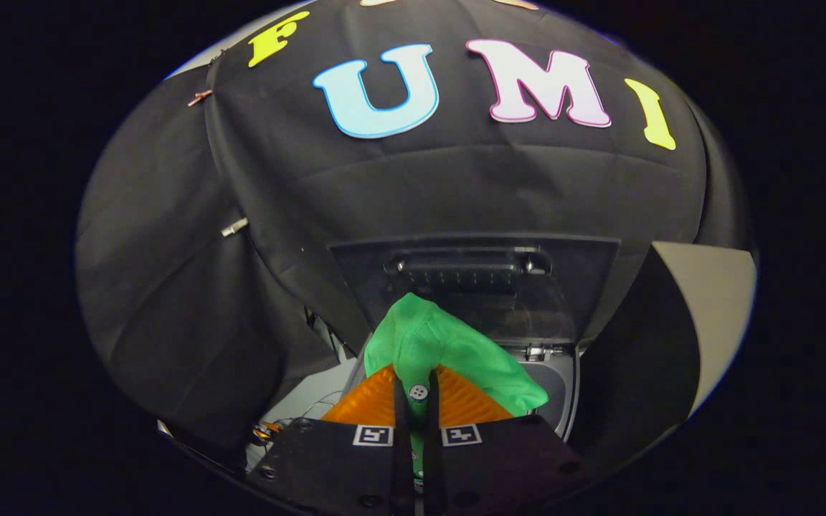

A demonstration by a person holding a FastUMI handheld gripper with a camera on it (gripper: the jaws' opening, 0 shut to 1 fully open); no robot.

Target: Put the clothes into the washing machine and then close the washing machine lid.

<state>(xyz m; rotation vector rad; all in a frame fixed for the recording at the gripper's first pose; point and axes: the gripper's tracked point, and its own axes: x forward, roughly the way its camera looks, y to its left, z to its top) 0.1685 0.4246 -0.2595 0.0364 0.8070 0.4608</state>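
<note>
— Your tongs [416, 390] sit low in the middle of the frame. What are they doing?

— You have them nearly closed. Both orange fingers [373, 401] squeeze the green cloth [442, 351], and a small grey button [419, 392] shows in the thin gap.

— Where does your cloth go from there?

— It puffs up past the fingertips and hangs a bit to the right.

— And the washing machine [560, 383]?

— You see it just behind the cloth. Its dark lid [474, 287] stands up, open, in the middle of the frame. You can't see inside the tub.
</note>
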